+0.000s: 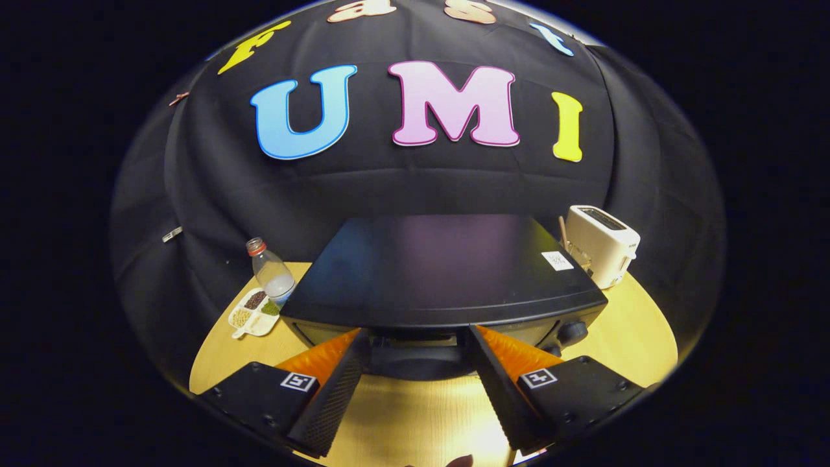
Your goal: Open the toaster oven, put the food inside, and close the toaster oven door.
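Toaster oven (441, 266) top satin black; table (639, 324) pale wood.

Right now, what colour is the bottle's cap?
Red, on the clear bottle left of the toaster oven; gripper view. The tool is open.

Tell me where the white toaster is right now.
The white toaster stands on the wooden table, beyond the open claw, behind the black toaster oven on its knob side.

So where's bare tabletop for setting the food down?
Bare table lies between the open gripper's fingers, before the oven, and right of it, below the toaster. Left is crowded: bottle and tray sit against the oven's corner.
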`<state>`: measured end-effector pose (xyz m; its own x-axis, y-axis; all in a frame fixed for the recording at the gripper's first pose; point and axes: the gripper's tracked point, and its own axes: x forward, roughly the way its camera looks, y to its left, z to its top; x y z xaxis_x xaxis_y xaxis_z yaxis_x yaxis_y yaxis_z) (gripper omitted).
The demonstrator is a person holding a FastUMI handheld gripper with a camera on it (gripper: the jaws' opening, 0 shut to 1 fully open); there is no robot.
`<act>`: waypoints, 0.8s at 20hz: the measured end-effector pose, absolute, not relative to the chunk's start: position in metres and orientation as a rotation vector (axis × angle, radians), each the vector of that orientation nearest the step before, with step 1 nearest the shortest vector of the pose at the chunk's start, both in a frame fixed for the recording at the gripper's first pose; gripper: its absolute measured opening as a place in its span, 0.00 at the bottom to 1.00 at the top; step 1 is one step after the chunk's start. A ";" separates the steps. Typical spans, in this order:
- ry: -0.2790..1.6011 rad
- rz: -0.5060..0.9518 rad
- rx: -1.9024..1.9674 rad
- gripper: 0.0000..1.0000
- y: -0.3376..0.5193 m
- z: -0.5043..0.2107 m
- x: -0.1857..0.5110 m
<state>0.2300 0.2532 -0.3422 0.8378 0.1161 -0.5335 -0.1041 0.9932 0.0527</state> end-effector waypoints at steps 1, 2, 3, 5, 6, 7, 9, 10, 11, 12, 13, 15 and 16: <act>0.569 0.107 0.013 0.98 0.253 -0.342 0.233; 0.565 0.099 0.001 0.99 0.254 -0.340 0.230; 0.564 0.106 -0.014 0.98 0.254 -0.342 0.230; 0.564 0.107 -0.002 0.99 0.254 -0.344 0.223; 0.568 0.109 -0.001 0.99 0.251 -0.346 0.216; 0.572 0.111 -0.002 0.99 0.249 -0.347 0.208; 0.573 0.113 -0.013 0.99 0.246 -0.352 0.193; 0.574 0.109 -0.016 0.99 0.245 -0.354 0.183; 0.588 0.103 -0.015 0.99 0.242 -0.358 0.172; 0.599 0.095 -0.011 0.99 0.241 -0.363 0.162; 0.621 0.086 -0.001 0.99 0.239 -0.370 0.151; 0.654 0.078 0.008 0.99 0.237 -0.384 0.134; 0.678 0.080 0.002 0.99 0.235 -0.392 0.123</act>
